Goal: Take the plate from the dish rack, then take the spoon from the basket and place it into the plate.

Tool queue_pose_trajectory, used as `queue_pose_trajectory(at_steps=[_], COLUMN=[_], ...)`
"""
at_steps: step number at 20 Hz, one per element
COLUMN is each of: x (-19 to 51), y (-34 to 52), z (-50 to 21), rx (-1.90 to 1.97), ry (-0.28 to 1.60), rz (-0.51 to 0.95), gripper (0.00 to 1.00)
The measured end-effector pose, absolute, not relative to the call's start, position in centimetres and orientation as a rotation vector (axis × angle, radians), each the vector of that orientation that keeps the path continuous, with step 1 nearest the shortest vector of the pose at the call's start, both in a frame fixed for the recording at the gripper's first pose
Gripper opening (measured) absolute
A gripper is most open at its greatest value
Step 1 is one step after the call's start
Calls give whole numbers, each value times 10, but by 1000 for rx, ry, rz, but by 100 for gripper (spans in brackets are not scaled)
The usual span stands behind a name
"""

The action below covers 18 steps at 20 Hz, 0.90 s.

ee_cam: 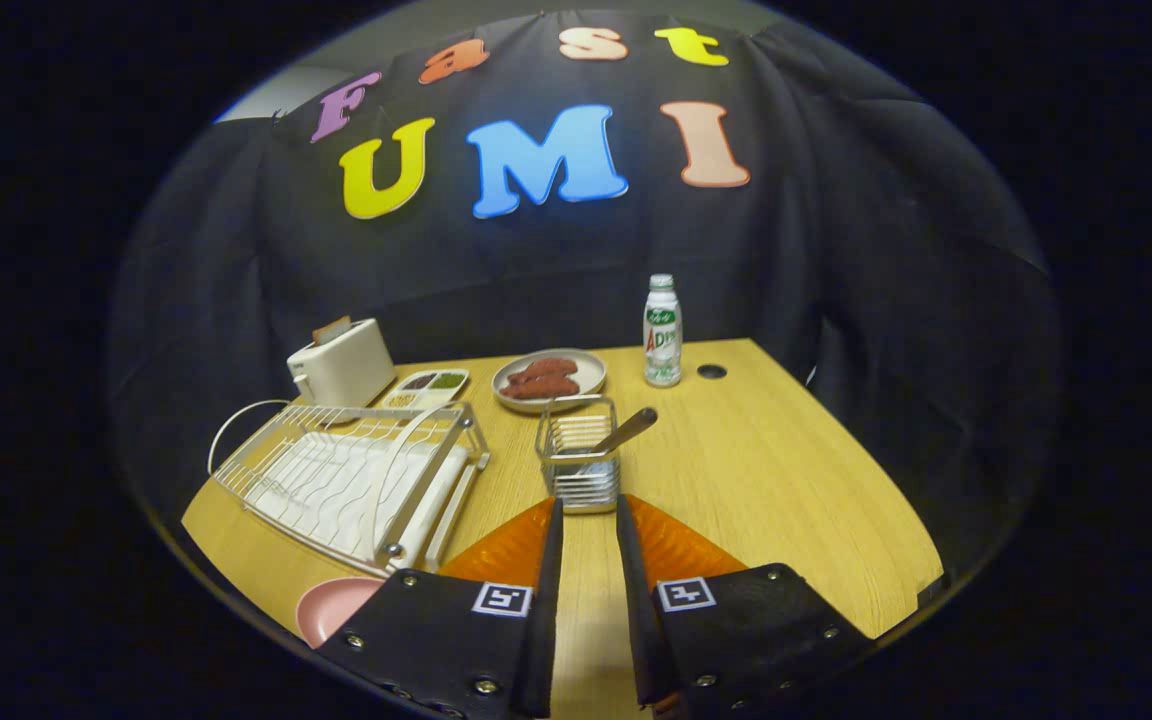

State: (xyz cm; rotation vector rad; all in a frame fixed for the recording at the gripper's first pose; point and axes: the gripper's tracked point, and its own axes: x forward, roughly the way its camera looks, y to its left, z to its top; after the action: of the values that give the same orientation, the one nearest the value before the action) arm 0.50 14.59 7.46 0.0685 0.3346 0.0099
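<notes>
Tool [588, 520] fingers narrowly parted, holding nothing. Spoon [624, 432] leans in wire basket [579, 465] just ahead of fingertips. Pink plate [334, 605] on desk [786, 480] left of tool, below dish rack [351, 480].

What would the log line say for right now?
gripper: open, holding nothing | plate: on table beside rack | spoon: in basket, just ahead of fingers | next: likely grab spoon

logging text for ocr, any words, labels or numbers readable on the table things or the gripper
bottle label: print there, too blurred to read
gripper: two square code markers, no words; fingers open, basket just ahead
toaster, rack: no text seen
</notes>
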Motion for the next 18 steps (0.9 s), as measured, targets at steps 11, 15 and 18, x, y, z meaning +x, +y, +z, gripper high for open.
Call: queue_pose_trajectory(at_steps=[11, 15, 18], x=[59, 77, 90], y=[127, 127, 128], z=[49, 52, 53], rx=[144, 153, 151], ry=[182, 156, 145], rz=[-7, 13, 22], gripper=[31, 31, 31])
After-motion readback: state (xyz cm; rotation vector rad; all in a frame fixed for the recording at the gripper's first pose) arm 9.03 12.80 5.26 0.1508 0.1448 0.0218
